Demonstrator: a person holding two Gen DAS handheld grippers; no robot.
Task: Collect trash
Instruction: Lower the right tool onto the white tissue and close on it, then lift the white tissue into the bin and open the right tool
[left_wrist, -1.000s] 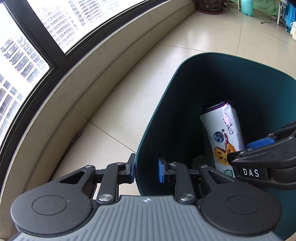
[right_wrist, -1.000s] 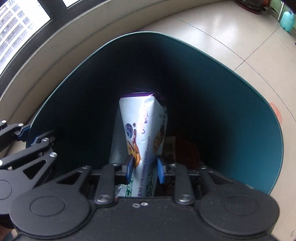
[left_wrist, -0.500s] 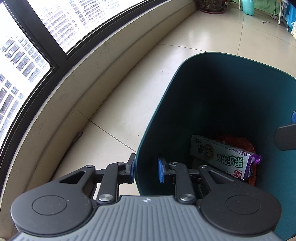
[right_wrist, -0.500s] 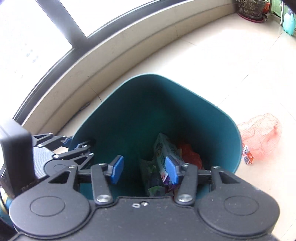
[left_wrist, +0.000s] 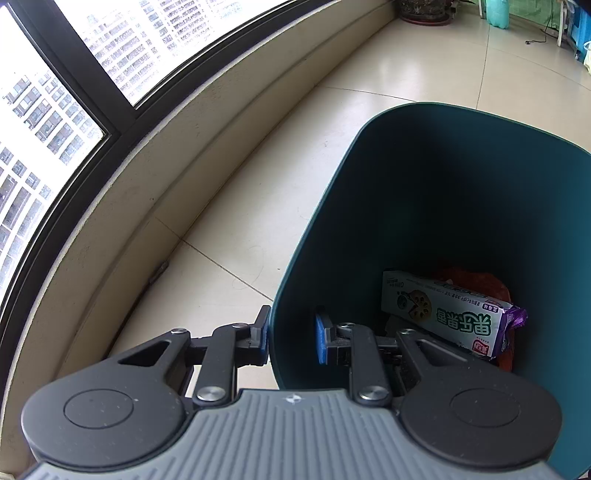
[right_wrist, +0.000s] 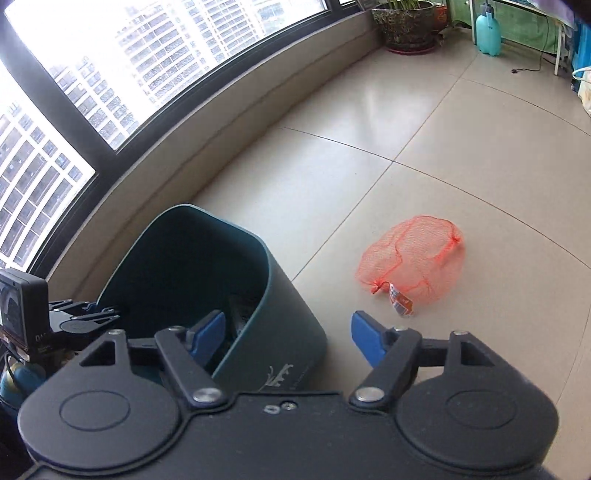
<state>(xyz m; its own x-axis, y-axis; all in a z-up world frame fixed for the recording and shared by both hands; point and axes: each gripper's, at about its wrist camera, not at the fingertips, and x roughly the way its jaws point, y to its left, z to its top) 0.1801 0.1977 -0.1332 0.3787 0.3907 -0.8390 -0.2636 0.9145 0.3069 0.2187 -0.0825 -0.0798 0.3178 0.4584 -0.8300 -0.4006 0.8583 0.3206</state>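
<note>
The left gripper is pinched on the near rim of the dark teal bin — one blue pad outside the wall, one inside. In the bottom of the bin lies a white-and-green snack wrapper with a purple crimped end, resting on something red-orange beneath it. The right gripper hangs above the bin's right edge with its jaws opening and nothing between them. On the tiled floor, well apart from the bin, lies an orange net bag with a small label — beyond the right gripper's right finger.
</note>
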